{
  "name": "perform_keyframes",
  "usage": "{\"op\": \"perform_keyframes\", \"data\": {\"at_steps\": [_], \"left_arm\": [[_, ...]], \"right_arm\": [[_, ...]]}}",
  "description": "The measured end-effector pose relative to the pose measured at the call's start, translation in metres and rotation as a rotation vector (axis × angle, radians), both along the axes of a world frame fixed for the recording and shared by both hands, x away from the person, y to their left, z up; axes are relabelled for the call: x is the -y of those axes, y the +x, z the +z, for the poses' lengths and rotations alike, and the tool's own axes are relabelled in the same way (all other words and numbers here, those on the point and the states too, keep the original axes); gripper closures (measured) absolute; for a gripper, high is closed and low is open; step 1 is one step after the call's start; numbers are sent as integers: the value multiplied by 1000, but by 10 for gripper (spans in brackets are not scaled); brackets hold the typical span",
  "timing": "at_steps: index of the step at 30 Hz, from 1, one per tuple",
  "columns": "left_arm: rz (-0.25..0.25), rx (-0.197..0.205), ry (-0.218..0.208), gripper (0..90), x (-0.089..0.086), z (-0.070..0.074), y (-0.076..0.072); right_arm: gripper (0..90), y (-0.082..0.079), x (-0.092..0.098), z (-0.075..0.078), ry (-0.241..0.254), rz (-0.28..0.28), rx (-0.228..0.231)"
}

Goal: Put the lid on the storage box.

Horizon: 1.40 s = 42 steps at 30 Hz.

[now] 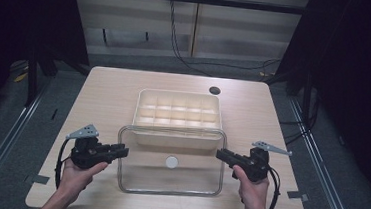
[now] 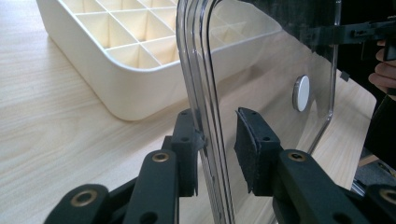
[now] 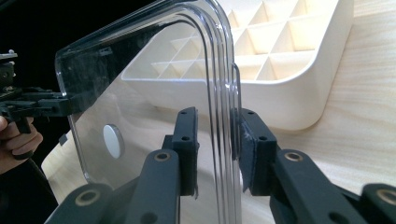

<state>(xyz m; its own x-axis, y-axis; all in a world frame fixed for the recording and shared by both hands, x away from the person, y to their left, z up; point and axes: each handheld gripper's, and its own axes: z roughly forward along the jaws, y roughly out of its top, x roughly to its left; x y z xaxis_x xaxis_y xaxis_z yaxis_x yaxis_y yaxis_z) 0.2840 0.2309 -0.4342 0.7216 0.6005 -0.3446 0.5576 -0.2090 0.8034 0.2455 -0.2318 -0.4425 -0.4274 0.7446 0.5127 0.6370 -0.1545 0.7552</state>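
Note:
A clear plastic lid [image 1: 167,179] with a white round disc [image 1: 171,161] in its middle hangs just above the table, its far edge over the front of a cream compartment box [image 1: 179,94]. My left gripper [image 1: 124,151] is shut on the lid's left rim. My right gripper [image 1: 219,154] is shut on the right rim. In the left gripper view the ridged rim of the lid [image 2: 280,60] stands between the pads of the left gripper [image 2: 217,140], with the box [image 2: 130,95] behind. In the right gripper view the right gripper [image 3: 218,140] clamps the lid [image 3: 154,93] in front of the box [image 3: 299,105].
The light wooden table [image 1: 109,88] has a dark round hole [image 1: 214,91] behind the box on the right. Tape marks [image 1: 296,195] sit near the front corners. Cables [image 1: 178,48] lie on the floor beyond the far edge, and dark frames stand on both sides.

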Motion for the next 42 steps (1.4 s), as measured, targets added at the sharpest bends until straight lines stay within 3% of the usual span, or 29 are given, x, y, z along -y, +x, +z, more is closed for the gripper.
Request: {"op": "perform_keyframes", "data": {"at_steps": [15, 24, 42], "left_arm": [[0, 5, -29, 707, -4, 11, 9], [12, 11, -19, 706, -4, 16, 15], [5, 51, -37, 713, 3, 42, 33]], "right_arm": [[710, 8, -1, 8, 13, -5, 4], [704, 18, -3, 16, 16, -13, 25], [705, 31, 5, 33, 46, -37, 52]]}}
